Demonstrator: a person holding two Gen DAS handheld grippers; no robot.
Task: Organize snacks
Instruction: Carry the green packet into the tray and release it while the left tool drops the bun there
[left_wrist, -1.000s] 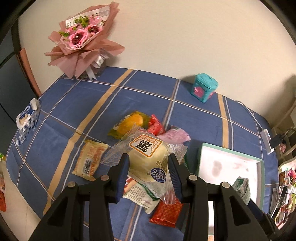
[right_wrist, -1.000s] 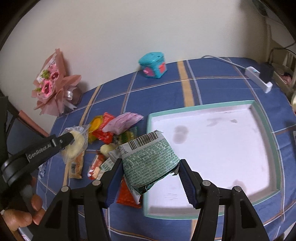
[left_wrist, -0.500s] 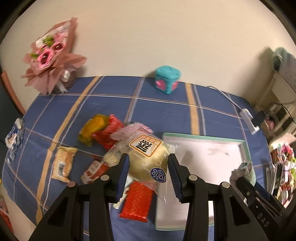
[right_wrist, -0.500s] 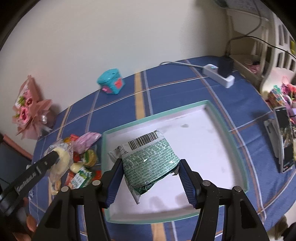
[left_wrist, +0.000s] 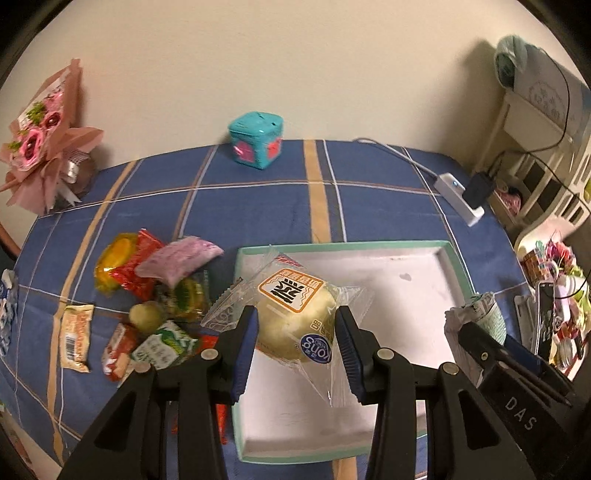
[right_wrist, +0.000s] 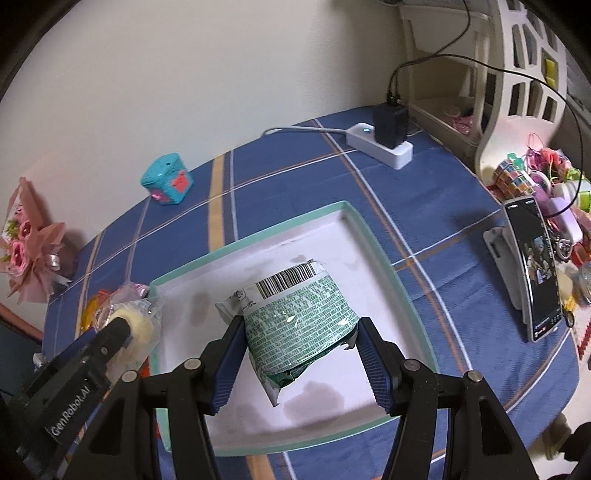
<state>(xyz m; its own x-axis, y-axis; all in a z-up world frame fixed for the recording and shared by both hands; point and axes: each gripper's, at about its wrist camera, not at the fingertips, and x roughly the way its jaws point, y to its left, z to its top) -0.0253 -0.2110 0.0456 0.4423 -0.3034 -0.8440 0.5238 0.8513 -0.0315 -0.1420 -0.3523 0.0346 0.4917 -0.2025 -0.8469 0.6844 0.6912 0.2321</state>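
Snacks (left_wrist: 162, 295) partly hidden behind left hand-held gripper (left_wrist: 295, 332).

The print on the green packet (right_wrist: 301, 328) is too fine to read, and its lower end sits behind the right gripper (right_wrist: 299, 363) fingers. In the left wrist view the wrapped bun (left_wrist: 295, 321) covers part of the tray (left_wrist: 456, 264) floor near its left rim. A red packet (left_wrist: 221, 419) by the tray's near left corner (mostly behind the left gripper (left_wrist: 295, 350)) shows only slivers. The snack pile (left_wrist: 159, 291) overlaps itself, hiding lower wrappers. The phone (right_wrist: 535, 269) screen near the table's right edge is too small to make out.
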